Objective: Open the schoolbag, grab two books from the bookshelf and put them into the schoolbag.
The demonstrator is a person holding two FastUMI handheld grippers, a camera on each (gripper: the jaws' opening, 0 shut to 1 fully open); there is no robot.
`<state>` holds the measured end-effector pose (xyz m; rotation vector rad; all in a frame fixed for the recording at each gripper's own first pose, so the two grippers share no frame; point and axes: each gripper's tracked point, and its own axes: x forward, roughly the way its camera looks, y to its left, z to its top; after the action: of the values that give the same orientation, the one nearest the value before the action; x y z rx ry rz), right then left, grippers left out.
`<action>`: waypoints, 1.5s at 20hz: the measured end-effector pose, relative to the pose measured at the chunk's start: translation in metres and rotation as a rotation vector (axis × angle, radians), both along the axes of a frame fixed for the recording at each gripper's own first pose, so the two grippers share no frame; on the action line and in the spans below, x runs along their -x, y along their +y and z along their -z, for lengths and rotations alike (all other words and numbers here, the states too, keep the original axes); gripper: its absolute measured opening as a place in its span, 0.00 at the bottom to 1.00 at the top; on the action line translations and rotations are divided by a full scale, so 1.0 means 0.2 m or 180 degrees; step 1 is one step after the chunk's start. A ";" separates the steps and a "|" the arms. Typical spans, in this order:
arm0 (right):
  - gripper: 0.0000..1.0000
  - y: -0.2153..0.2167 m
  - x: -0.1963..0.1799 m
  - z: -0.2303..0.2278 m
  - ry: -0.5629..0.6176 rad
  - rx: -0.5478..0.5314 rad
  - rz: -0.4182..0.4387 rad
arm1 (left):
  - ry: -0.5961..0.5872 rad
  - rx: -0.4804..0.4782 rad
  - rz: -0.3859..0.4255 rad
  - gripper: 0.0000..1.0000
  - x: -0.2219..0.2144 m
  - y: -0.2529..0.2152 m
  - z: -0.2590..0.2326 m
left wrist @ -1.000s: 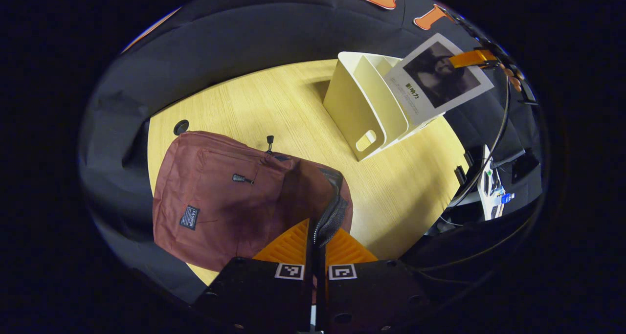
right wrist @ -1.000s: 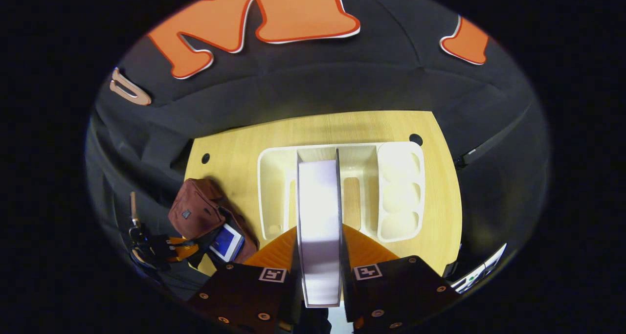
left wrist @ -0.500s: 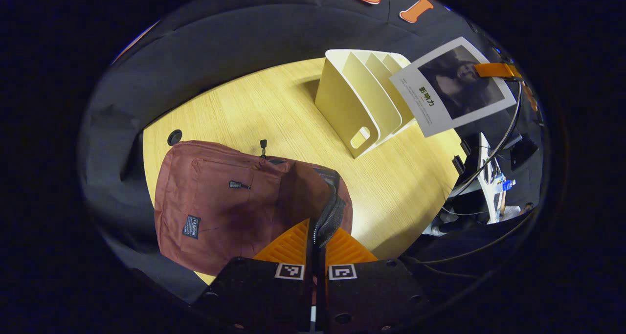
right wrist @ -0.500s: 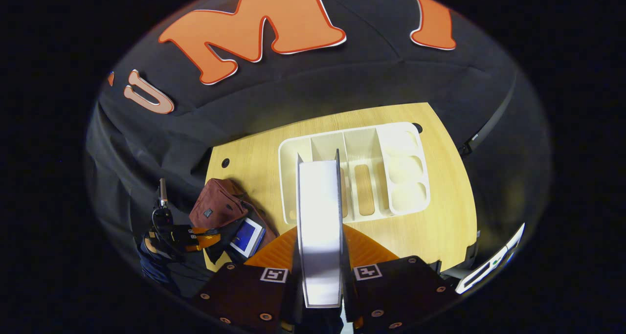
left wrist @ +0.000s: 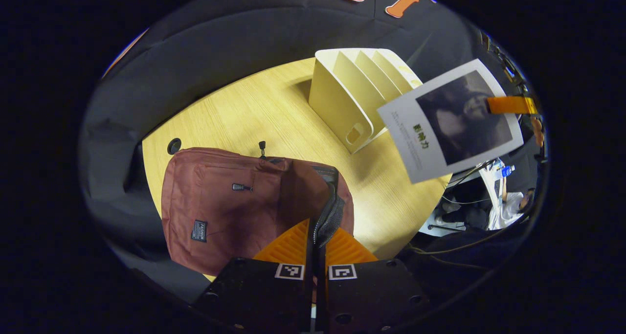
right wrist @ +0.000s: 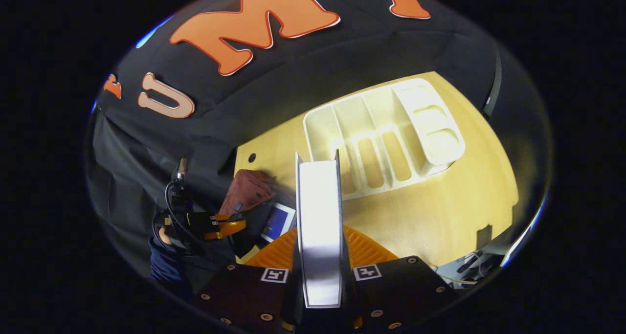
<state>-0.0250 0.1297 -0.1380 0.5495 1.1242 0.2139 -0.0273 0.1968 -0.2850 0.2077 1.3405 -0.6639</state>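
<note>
The maroon schoolbag (left wrist: pixel 230 202) lies on the wooden table (left wrist: pixel 244 114). My left gripper (left wrist: pixel 317 238) is shut on the bag's open zipper edge (left wrist: pixel 330 214) and holds it up. In the right gripper view my right gripper (right wrist: pixel 319 248) is shut on a white book (right wrist: pixel 319 216), seen edge-on between the fingers. That same book (left wrist: pixel 450 119) hangs in the air to the right of the bag, pinched by an orange finger (left wrist: pixel 511 105). A blue book (right wrist: pixel 279 222) shows inside the bag's (right wrist: pixel 247 192) mouth, beside the left gripper (right wrist: pixel 217 225). The cream bookshelf (left wrist: pixel 332 99) has bare slots.
The bookshelf (right wrist: pixel 313 128) stands at the back of the table (right wrist: pixel 440 202), which has a round cable hole (left wrist: pixel 173 145) near the bag. Cables and gear (left wrist: pixel 494 202) lie past the table's right edge. A dark sleeve (right wrist: pixel 168 260) trails behind the left gripper.
My right gripper has carried the white book away from the bookshelf and toward the bag; the book looks larger and lower in the left gripper view. The left gripper keeps its hold.
</note>
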 end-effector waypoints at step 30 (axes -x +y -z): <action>0.34 1.32 -0.15 0.82 0.0035 -0.1725 0.0334 | -0.0199 0.0284 0.0101 0.04 0.02 -0.16 -0.19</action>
<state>0.0047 0.3933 -0.3024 1.0882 1.0427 0.4296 -0.0323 0.1641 -0.2479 0.1767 1.2472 -0.7367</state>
